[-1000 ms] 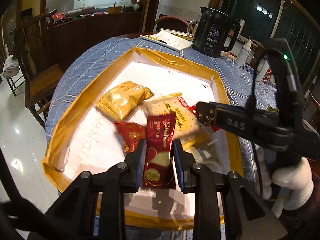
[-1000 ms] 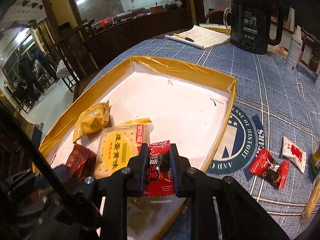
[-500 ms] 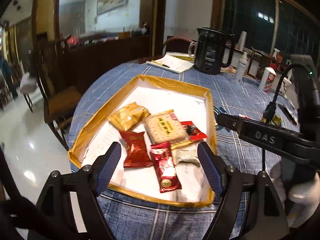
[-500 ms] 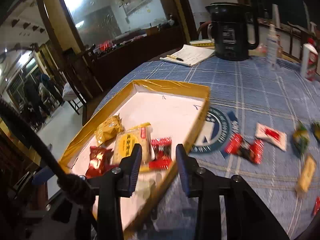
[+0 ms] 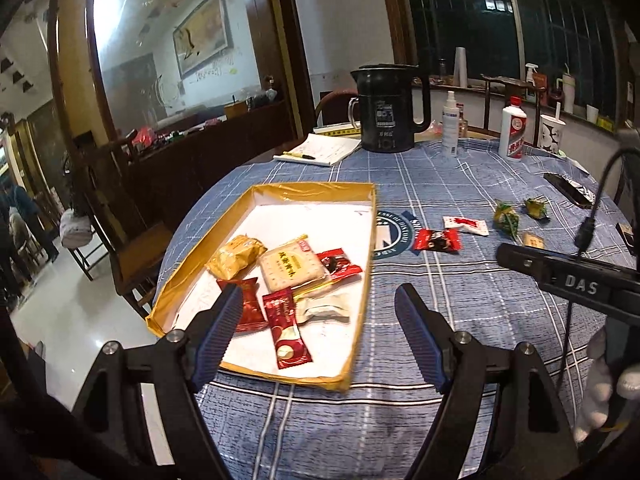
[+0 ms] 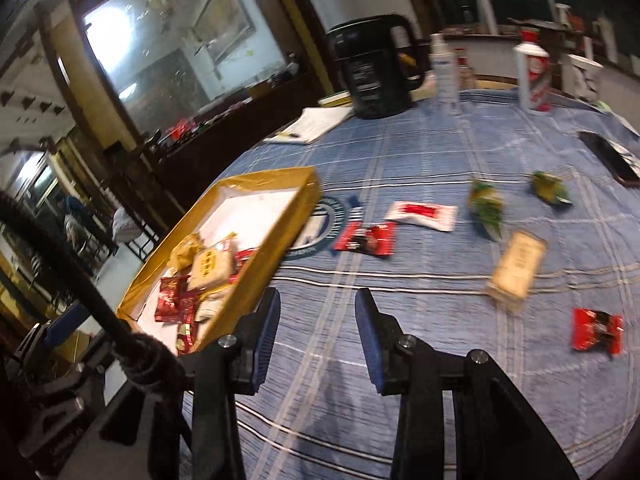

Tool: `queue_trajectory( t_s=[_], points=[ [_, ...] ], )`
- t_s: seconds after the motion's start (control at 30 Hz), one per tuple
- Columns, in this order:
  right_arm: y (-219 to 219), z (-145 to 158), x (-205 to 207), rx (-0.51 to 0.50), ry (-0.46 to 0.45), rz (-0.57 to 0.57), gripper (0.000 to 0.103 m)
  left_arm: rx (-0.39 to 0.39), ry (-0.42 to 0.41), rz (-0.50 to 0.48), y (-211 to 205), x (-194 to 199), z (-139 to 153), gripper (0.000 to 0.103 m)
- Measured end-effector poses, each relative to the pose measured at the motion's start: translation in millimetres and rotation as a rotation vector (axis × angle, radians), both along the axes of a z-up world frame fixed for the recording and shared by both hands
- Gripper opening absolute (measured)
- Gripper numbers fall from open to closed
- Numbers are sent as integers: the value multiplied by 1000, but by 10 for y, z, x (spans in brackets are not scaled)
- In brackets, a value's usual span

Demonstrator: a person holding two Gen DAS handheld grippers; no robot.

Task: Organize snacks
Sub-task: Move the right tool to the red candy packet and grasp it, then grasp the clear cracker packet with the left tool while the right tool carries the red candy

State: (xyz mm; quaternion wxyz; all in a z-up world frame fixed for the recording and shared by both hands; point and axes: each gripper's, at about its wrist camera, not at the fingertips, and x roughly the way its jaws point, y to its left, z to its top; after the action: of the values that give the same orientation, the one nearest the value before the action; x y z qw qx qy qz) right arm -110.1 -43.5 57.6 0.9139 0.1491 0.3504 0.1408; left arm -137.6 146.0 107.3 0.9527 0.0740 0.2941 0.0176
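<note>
Round table under blue plaid cloth point(image 5: 460, 312); gold-edged tray point(image 5: 362, 280) left, black kettle point(image 5: 386, 108) far. Left gripper point(image 5: 318, 332) wide, empty; right gripper point(image 6: 318, 340) narrower, empty.

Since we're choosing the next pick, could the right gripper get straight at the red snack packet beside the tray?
Probably yes: the right gripper is open and empty, and only bare tablecloth lies between it and the red snack packet.
</note>
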Motion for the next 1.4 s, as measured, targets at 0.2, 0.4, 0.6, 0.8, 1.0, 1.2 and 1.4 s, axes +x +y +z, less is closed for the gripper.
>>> queue_trajectory(
  t_s=[0.2, 0.4, 0.6, 0.8, 1.0, 1.2, 1.4],
  points=[
    [-491, -105, -72, 47, 19, -75, 39, 41, -5, -22, -273, -62, 6, 79],
    [-961, -267, -158, 95, 44, -148, 39, 61, 6, -47, -484, -41, -10, 79],
    [-1477, -415, -261, 132, 64, -248, 39, 26, 50, -89, -593, 43, -94, 79],
    [-1771, -515, -225, 133, 102, -313, 41, -73, 135, -190, -696, 201, -196, 79],
    [-1771, -547, -86, 70, 121, -295, 46, -144, 215, -298, -940, 459, -254, 79],
    [-1631, -597, 84, -66, 142, -205, 50, -142, 299, -417, -1353, 846, -423, 79],
    [-1523, -619, 92, -156, 134, -156, 50, -122, 368, -500, -1784, 1157, -599, 77]
  ],
)
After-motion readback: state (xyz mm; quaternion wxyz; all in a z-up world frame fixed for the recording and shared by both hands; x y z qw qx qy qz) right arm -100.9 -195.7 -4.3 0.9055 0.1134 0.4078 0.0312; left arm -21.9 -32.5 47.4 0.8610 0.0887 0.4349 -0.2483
